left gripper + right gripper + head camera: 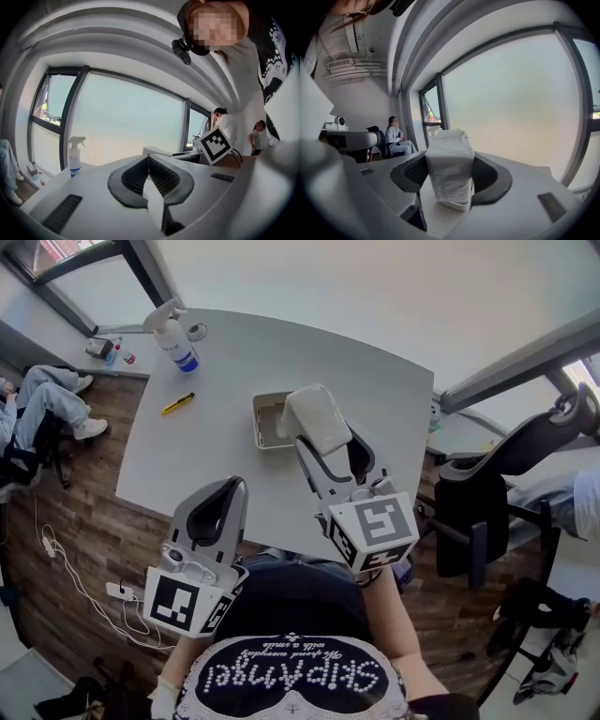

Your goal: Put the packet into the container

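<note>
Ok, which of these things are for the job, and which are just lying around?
For the job: white packet, held in the right gripper; white container on the table.
Just lying about: spray bottle; yellow pen or cutter; black office chair.
</note>
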Demonstrator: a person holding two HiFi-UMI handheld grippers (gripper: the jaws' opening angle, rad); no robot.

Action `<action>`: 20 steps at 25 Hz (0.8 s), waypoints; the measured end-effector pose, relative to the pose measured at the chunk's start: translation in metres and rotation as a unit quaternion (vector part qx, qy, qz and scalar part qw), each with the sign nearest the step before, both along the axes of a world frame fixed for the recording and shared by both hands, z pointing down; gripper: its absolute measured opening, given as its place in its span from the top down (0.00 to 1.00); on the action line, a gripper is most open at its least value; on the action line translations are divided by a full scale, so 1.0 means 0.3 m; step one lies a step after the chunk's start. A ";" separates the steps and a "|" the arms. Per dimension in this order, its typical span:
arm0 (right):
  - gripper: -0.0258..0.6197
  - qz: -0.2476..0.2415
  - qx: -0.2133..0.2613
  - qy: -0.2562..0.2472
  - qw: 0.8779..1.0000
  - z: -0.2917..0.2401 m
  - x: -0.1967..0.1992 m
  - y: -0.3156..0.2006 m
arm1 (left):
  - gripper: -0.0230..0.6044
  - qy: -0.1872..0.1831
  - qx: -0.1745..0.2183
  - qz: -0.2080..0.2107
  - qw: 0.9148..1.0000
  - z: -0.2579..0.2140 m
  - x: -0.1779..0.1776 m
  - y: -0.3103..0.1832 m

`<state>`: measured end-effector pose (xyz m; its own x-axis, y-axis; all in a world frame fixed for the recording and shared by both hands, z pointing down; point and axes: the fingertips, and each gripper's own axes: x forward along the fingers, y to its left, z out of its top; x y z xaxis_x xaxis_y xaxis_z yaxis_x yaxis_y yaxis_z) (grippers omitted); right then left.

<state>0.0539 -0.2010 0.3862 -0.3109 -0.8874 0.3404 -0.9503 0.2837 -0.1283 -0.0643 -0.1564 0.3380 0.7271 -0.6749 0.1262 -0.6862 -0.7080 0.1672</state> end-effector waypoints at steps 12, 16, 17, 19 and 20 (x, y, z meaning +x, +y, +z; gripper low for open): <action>0.55 -0.013 -0.012 0.024 1.000 0.103 -0.018 -0.045 | 0.95 -0.005 -0.001 -0.014 1.000 0.009 -0.007 0.015; 0.55 -0.022 -0.014 0.025 0.999 0.126 -0.044 -0.065 | 0.95 -0.004 0.000 -0.019 1.000 0.006 -0.020 0.011; 0.55 -0.025 -0.014 0.023 0.999 0.130 -0.055 -0.070 | 0.95 -0.004 0.000 -0.021 1.000 0.005 -0.026 0.010; 0.55 -0.031 -0.018 0.017 0.999 0.141 -0.076 -0.081 | 0.95 -0.004 0.002 -0.024 1.000 0.001 -0.034 0.010; 0.55 -0.033 -0.020 0.016 0.999 0.150 -0.081 -0.087 | 0.95 -0.004 0.003 -0.026 1.000 -0.001 -0.037 0.009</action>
